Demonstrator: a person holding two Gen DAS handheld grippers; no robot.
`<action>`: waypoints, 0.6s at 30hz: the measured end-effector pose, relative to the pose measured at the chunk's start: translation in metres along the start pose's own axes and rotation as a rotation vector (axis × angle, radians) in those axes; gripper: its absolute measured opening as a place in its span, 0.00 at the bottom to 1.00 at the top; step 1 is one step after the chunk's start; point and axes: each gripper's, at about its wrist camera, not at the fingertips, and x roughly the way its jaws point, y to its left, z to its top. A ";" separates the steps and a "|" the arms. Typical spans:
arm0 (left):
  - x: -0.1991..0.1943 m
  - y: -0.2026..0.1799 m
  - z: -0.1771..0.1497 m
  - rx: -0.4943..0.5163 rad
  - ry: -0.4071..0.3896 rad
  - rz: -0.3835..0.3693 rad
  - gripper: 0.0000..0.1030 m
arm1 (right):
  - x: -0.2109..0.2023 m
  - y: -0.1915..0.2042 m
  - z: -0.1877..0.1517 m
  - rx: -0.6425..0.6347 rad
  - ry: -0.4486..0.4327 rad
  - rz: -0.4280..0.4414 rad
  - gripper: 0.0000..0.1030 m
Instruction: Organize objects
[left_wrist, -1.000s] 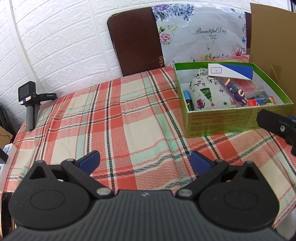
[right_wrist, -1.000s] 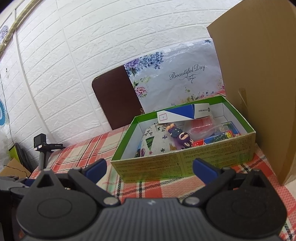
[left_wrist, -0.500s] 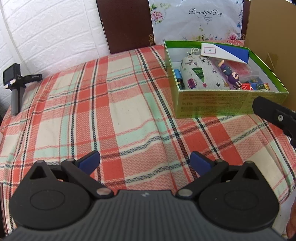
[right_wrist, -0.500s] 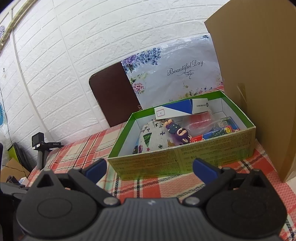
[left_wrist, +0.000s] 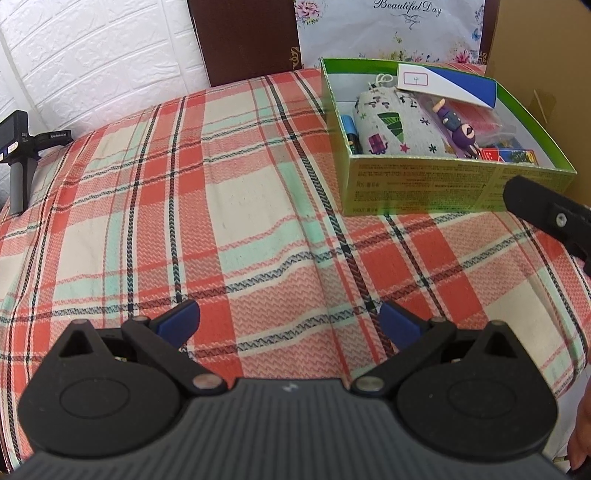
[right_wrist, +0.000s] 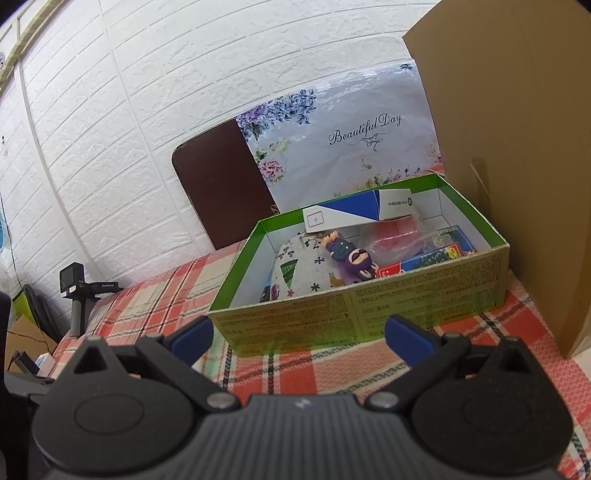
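- The left gripper (left_wrist: 290, 323) has its jaws spread wide with nothing between them, above the plaid cloth (left_wrist: 236, 206) on the tabletop.
- The right gripper (right_wrist: 299, 338) also has its jaws wide apart and empty, just short of the green box (right_wrist: 369, 314).
- The box lies long side toward the right gripper; its near wall hides the lower parts of the contents.
- Inside: a patterned pouch (left_wrist: 395, 125), a purple figure (left_wrist: 458, 129) lying on it, and a blue-white carton (left_wrist: 447, 83) labelled "4".
- The print on the box's wall is too small to read.
- Behind, a floral bag (right_wrist: 354, 147) reads "Beautiful Day".
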 end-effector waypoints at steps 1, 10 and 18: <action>0.001 0.000 0.000 0.000 0.002 0.000 1.00 | 0.000 0.000 0.000 0.000 0.000 0.000 1.00; 0.004 0.000 -0.001 -0.004 0.016 -0.002 1.00 | 0.002 -0.001 -0.001 0.000 0.003 -0.001 1.00; 0.005 -0.001 -0.002 -0.004 0.023 -0.005 1.00 | 0.002 -0.001 -0.001 0.001 0.003 -0.001 1.00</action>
